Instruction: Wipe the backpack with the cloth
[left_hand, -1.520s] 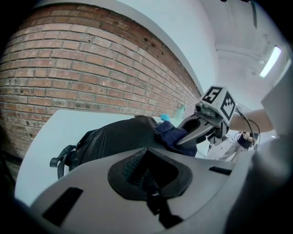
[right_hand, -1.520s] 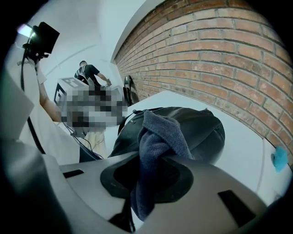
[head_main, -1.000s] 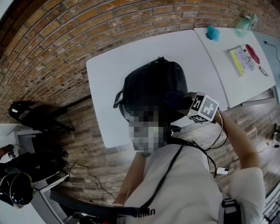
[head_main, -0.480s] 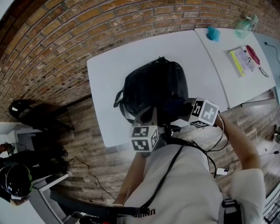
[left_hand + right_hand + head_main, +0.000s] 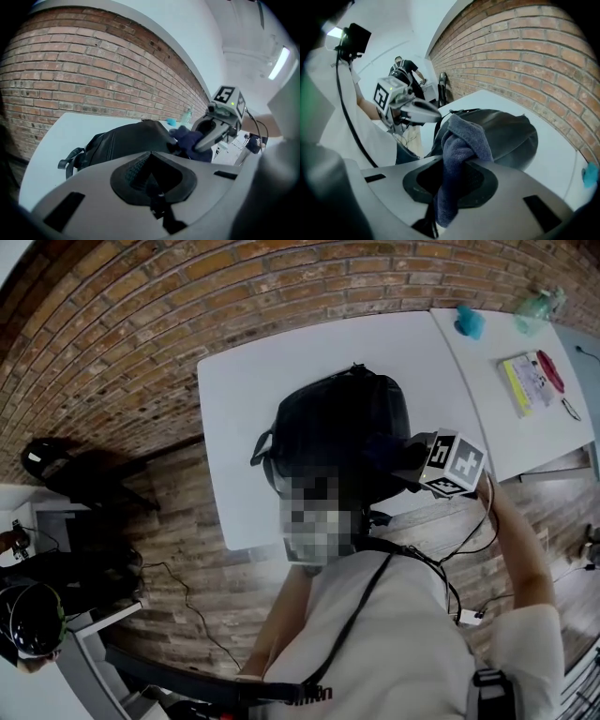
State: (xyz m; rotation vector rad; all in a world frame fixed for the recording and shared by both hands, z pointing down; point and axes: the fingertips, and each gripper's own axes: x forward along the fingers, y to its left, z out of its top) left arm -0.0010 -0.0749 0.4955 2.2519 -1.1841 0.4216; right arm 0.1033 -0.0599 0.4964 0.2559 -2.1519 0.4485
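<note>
A black backpack (image 5: 342, 427) lies on the white table (image 5: 234, 399); it also shows in the left gripper view as the backpack (image 5: 122, 140) and in the right gripper view as the backpack (image 5: 506, 133). My right gripper (image 5: 394, 454) is at its near right side, shut on a dark blue cloth (image 5: 459, 150) that rests against the bag. From the left, the cloth (image 5: 190, 140) bulges out of the right gripper (image 5: 208, 136). My left gripper (image 5: 429, 111) hovers at the bag's near side, jaws together and empty; a mosaic patch hides it in the head view.
A second white table (image 5: 487, 418) adjoins on the right, carrying a teal object (image 5: 469, 322), a clear bottle (image 5: 536, 306) and a booklet (image 5: 527, 381). Brick floor surrounds the tables. Dark gear (image 5: 56, 470) lies to the left. A person (image 5: 405, 70) stands far back.
The left gripper's marker cube showed in front of the backpack half a second ago; a mosaic patch covers that spot now. The right gripper with the cloth has shifted slightly right.
</note>
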